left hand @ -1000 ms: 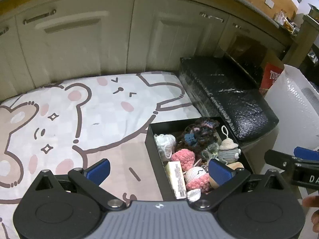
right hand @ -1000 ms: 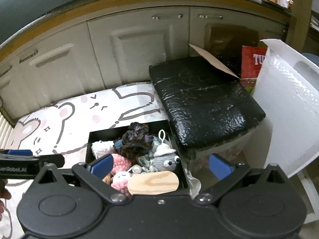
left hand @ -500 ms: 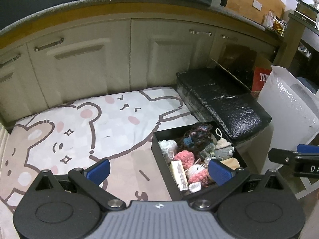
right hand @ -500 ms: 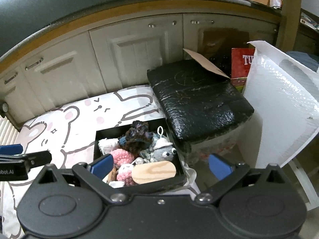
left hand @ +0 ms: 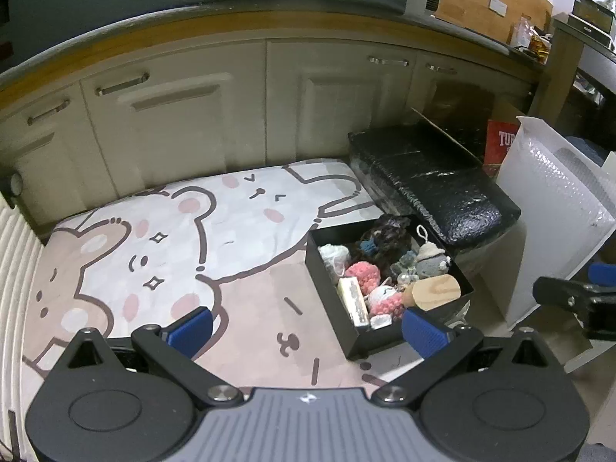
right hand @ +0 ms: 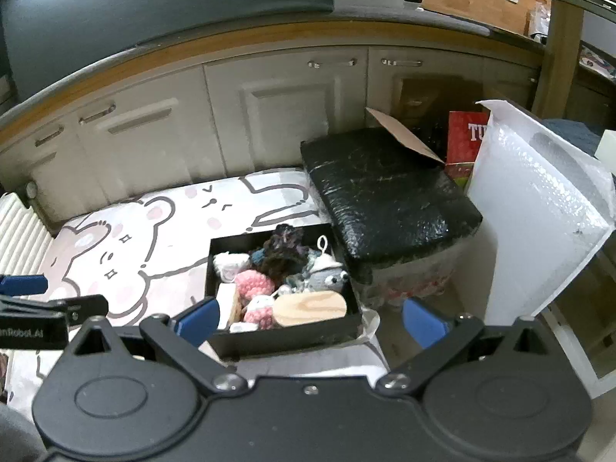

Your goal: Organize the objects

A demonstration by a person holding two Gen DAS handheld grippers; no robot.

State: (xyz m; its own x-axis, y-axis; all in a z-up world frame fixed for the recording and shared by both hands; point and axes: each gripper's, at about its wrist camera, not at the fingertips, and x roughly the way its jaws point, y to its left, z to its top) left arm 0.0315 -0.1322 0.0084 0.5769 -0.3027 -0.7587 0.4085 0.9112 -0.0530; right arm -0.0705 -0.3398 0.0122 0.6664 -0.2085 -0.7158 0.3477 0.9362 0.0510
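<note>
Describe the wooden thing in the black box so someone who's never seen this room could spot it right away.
Find the bear-print mat on the floor below the cream cabinets; the open black box sits on its right edge. The wooden piece lies at the box's near right corner. It is the only smooth, pale, grained oval among fuzzy crocheted toys.

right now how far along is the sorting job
Nothing looks sorted yet: the crocheted toys, wooden piece and other bits all lie piled in the black box, and the bear mat is bare. Nothing is in hand: left tool and right tool are open. All sorting is left.
</note>
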